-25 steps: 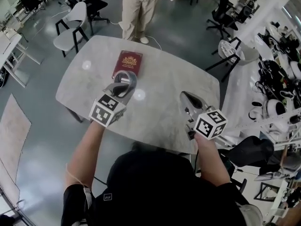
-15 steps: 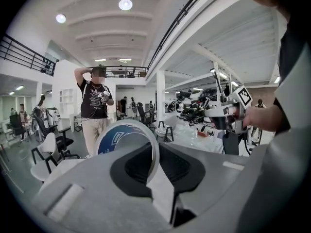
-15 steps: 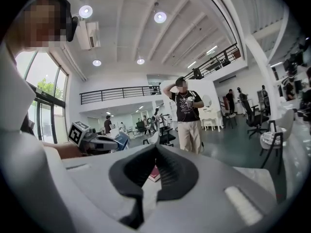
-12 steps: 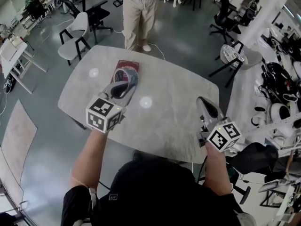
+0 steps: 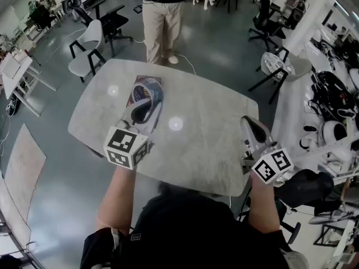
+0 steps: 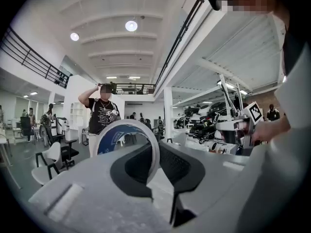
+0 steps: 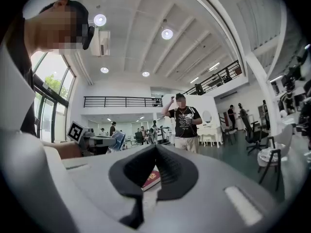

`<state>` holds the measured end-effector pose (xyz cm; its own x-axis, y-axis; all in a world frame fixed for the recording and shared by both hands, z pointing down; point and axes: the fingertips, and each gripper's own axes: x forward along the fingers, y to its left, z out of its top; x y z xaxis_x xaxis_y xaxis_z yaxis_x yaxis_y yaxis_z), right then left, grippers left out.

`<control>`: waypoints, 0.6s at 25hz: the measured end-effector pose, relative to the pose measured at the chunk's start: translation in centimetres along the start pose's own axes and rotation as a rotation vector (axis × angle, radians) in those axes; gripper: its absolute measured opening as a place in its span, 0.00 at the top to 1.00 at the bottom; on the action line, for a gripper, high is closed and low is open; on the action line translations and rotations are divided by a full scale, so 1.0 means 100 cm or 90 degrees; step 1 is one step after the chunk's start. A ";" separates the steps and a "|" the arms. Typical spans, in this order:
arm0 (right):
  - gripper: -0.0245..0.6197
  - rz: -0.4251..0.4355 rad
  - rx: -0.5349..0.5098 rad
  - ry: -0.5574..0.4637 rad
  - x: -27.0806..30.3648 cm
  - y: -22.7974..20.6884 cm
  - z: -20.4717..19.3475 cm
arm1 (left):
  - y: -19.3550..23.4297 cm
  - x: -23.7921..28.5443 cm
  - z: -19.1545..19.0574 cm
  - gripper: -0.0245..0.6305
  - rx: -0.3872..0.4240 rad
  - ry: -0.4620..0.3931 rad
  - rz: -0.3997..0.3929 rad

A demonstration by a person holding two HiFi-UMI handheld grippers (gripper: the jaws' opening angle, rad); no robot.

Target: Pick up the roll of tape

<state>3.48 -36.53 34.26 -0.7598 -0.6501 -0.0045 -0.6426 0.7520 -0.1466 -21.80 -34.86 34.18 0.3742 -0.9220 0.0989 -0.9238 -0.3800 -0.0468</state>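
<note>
Head view: the left gripper (image 5: 147,102) holds the roll of tape (image 5: 151,87) above the table's (image 5: 213,144) far-left part, and the right gripper (image 5: 248,123) hangs at its right edge. Left gripper view: the jaws clamp the roll's wall. Right gripper view: the jaws are pressed together, empty.

The dark red booklet (image 5: 133,93) on the pale grey tabletop (image 5: 207,128) lay mostly hidden behind the blue-and-white roll of tape (image 5: 147,94) and the left gripper (image 5: 147,102). Its gold cover emblem was too small to read. In the left gripper view, the roll's lower arc vanished behind the jaws. The standing person in beige trousers (image 5: 160,21) was cut off at the chest by the top edge.
</note>
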 end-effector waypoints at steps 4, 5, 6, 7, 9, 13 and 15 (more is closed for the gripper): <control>0.96 0.013 0.015 -0.007 0.001 0.000 -0.001 | -0.004 0.001 -0.013 0.88 -0.010 0.012 0.009; 0.96 0.017 0.016 -0.008 0.001 0.001 -0.001 | -0.004 0.001 -0.013 0.88 -0.012 0.011 0.011; 0.96 0.019 0.016 -0.010 0.001 0.001 -0.001 | -0.005 0.001 -0.012 0.88 -0.011 0.010 0.012; 0.96 0.022 0.017 -0.010 0.001 0.000 -0.001 | -0.006 0.001 -0.011 0.88 -0.008 0.010 0.014; 0.96 0.025 0.012 -0.008 0.003 0.000 -0.001 | -0.006 0.001 -0.008 0.88 -0.004 0.009 0.017; 0.96 0.030 -0.003 -0.001 0.008 0.003 -0.001 | -0.002 -0.001 -0.004 0.88 -0.003 0.006 0.027; 0.96 0.033 0.008 -0.006 0.011 0.004 0.001 | 0.001 -0.003 -0.004 0.88 -0.002 0.003 0.029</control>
<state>2.41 -36.93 34.14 -0.7906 -0.6120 -0.0218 -0.6016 0.7828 -0.1589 -22.05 -34.62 34.58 0.3315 -0.9380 0.1013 -0.9401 -0.3375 -0.0488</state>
